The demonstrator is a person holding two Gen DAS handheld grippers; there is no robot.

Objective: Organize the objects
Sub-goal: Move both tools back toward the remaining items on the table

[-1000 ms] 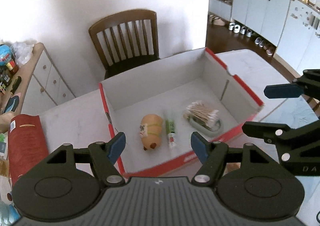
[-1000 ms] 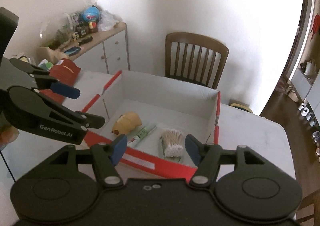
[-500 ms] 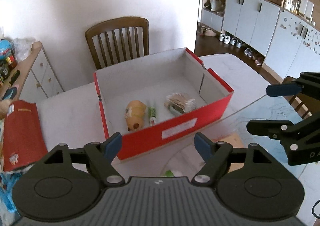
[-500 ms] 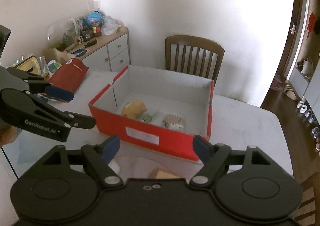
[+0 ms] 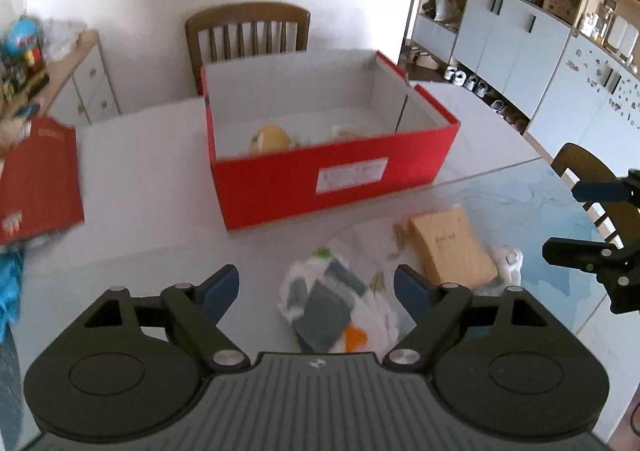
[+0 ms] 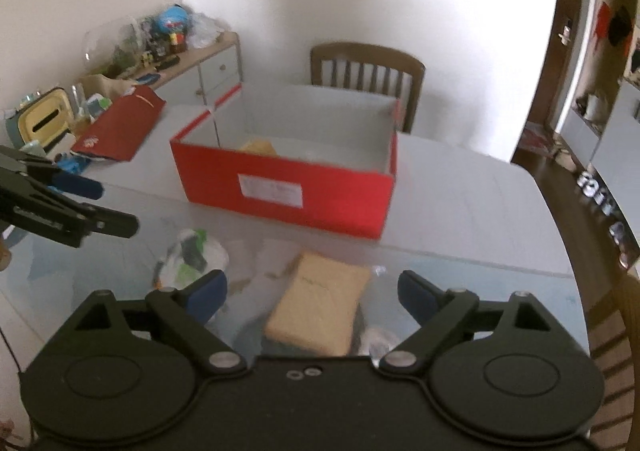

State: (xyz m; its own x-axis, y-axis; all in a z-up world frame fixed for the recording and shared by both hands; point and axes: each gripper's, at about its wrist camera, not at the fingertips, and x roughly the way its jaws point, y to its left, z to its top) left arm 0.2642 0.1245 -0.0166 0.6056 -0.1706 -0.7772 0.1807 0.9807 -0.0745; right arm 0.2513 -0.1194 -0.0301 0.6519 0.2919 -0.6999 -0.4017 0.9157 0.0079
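A red cardboard box (image 5: 332, 175) (image 6: 280, 191) stands open on the table; a tan toy (image 5: 269, 138) and other small items lie inside. In front of it lie a white patterned packet (image 5: 328, 299) (image 6: 192, 251), a tan flat pack (image 5: 450, 245) (image 6: 320, 307) and a small white item (image 5: 507, 258). My left gripper (image 5: 318, 289) is open and empty, above the white packet. My right gripper (image 6: 312, 293) is open and empty, above the tan pack. Each gripper shows at the edge of the other's view.
A red box lid (image 5: 38, 179) (image 6: 120, 127) lies at the table's left. A wooden chair (image 5: 248, 31) (image 6: 366, 67) stands behind the box. A cluttered sideboard (image 6: 168, 59) is at the left, white cabinets (image 5: 520, 35) at the right.
Both grippers have pulled back from the box toward the table's near side. The packet and tan pack have come into view beneath them. Both stayed open.
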